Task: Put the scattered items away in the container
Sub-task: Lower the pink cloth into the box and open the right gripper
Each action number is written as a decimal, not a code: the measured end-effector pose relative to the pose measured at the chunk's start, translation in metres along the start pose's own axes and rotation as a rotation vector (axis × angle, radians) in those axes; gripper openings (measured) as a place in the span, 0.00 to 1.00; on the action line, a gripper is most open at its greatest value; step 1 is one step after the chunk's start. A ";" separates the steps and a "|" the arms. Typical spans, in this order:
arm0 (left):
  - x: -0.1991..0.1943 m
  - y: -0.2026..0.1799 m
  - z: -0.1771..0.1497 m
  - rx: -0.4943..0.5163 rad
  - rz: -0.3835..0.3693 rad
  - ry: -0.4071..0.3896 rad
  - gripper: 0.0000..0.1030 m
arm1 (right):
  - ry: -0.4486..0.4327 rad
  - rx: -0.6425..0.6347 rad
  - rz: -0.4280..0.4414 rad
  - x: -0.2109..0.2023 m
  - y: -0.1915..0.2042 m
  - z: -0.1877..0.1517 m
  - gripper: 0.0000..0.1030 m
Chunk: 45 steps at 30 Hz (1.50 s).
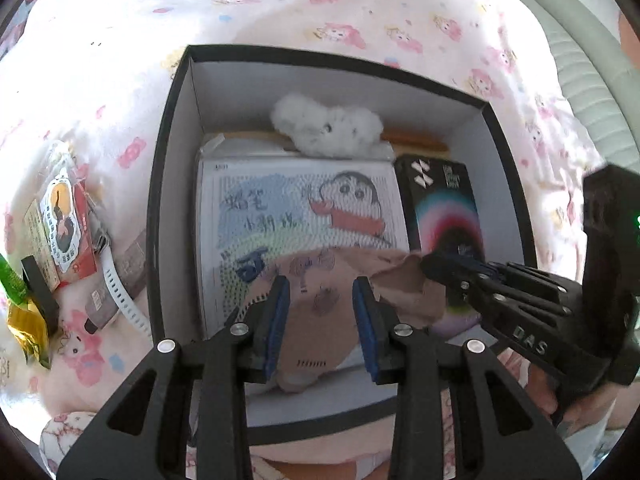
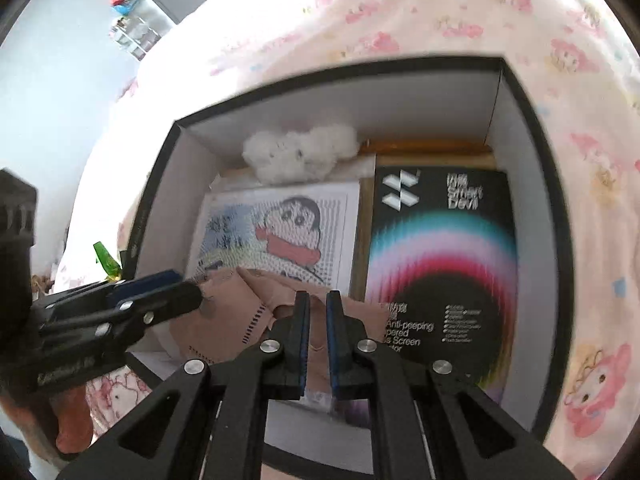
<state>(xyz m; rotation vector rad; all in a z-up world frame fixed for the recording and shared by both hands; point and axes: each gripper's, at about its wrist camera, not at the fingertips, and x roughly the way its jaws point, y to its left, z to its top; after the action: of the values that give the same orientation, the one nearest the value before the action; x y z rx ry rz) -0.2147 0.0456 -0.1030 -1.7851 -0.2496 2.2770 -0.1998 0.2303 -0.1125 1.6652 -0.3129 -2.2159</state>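
A black box with white inner walls sits on the pink patterned bedding. Inside lie a cartoon picture card, a black screen-protector package, a white fluffy toy and a pink face mask. My left gripper is open over the mask, fingers either side of it. My right gripper is nearly closed above the mask's right part; in the left wrist view its tips touch the mask's edge.
Outside the box on its left lie a snack packet with a cartoon label, a white strap, a grey sachet, a green and gold wrapper. A grey-green padded edge runs at the far right.
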 end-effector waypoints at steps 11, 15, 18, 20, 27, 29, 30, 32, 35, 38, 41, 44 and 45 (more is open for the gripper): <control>0.032 0.004 -0.006 -0.027 -0.065 0.112 0.34 | 0.111 -0.047 -0.060 0.023 0.008 -0.023 0.06; 0.016 0.000 -0.002 -0.015 -0.025 0.017 0.35 | 0.063 -0.090 -0.063 0.009 0.017 -0.028 0.06; 0.021 0.003 0.002 -0.027 -0.016 0.011 0.35 | 0.023 -0.086 -0.075 0.003 0.016 -0.023 0.08; 0.031 0.009 0.006 -0.045 -0.005 0.041 0.35 | 0.026 -0.070 -0.094 0.006 0.012 -0.024 0.08; 0.029 -0.003 -0.011 0.032 -0.062 0.079 0.38 | 0.002 -0.005 -0.087 -0.005 -0.004 -0.021 0.09; 0.022 0.001 -0.009 0.015 -0.092 0.038 0.38 | -0.033 -0.005 -0.064 -0.012 -0.003 -0.019 0.10; 0.021 0.003 -0.007 0.011 -0.079 0.028 0.38 | -0.038 -0.008 -0.061 -0.012 -0.002 -0.018 0.10; 0.028 0.009 -0.002 -0.007 -0.046 0.042 0.38 | -0.020 -0.018 -0.081 -0.007 -0.001 -0.019 0.10; 0.037 0.005 -0.007 0.004 -0.030 0.070 0.38 | 0.043 -0.045 -0.129 0.009 -0.001 -0.025 0.10; 0.031 -0.003 -0.011 0.022 -0.009 0.062 0.38 | 0.053 -0.079 -0.158 0.012 0.003 -0.029 0.10; 0.014 -0.010 -0.023 0.040 -0.042 0.042 0.38 | 0.017 -0.100 -0.179 0.000 0.010 -0.032 0.11; 0.005 -0.011 -0.035 0.055 -0.062 0.059 0.38 | -0.011 -0.136 -0.198 -0.009 0.017 -0.036 0.13; 0.007 -0.011 -0.038 0.059 -0.059 0.071 0.38 | -0.014 -0.149 -0.201 -0.011 0.019 -0.037 0.13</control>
<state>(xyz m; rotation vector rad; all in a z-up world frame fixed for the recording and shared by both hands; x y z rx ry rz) -0.1783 0.0579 -0.1154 -1.8011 -0.2166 2.1535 -0.1589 0.2182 -0.1062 1.6645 0.0187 -2.3308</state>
